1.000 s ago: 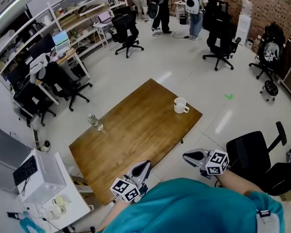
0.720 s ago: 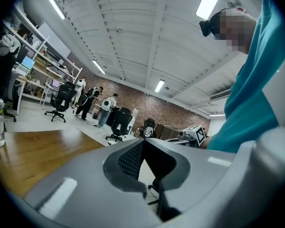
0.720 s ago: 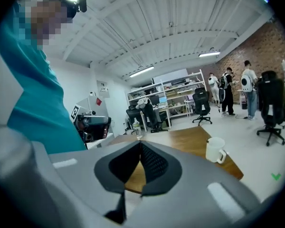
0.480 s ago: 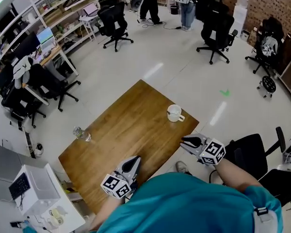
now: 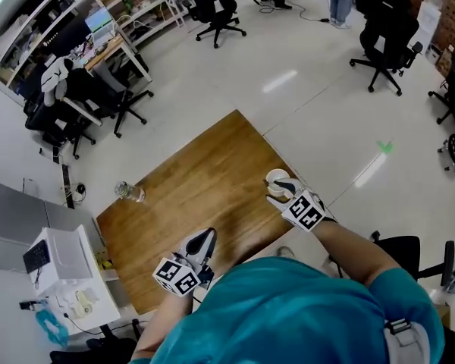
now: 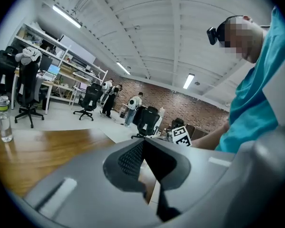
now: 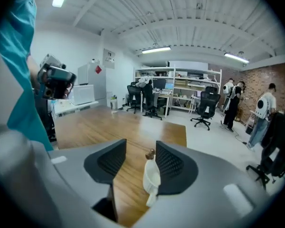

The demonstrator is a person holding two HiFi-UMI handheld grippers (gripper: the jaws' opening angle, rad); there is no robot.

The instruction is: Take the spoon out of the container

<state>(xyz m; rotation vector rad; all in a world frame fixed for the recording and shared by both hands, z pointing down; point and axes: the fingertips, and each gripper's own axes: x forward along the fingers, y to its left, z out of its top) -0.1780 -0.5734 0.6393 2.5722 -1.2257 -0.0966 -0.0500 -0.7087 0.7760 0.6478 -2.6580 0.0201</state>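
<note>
A white cup point(image 5: 275, 177) stands near the right corner of the wooden table point(image 5: 197, 188). My right gripper point(image 5: 282, 191) hovers right at the cup's near side. In the right gripper view the cup point(image 7: 151, 177) sits low between the pads, close to the right one, and a small brown spoon end point(image 7: 150, 153) pokes up from it. The right gripper point(image 7: 140, 148) is opening its jaws, which press on nothing. My left gripper point(image 5: 205, 237) rests over the table's near edge, and in its own view this gripper point(image 6: 142, 142) has its tips meeting, empty.
A clear water bottle point(image 5: 127, 192) lies on the table's left corner; the left gripper view shows that bottle point(image 6: 3, 120) upright. Office chairs point(image 5: 379, 32) and desks point(image 5: 98, 48) ring the open floor. A white cabinet with a microwave point(image 5: 57, 260) stands at the left.
My right gripper has moved from beyond the table's right edge forward to the cup, and its jaws have spread apart. The left gripper stays at the near edge.
</note>
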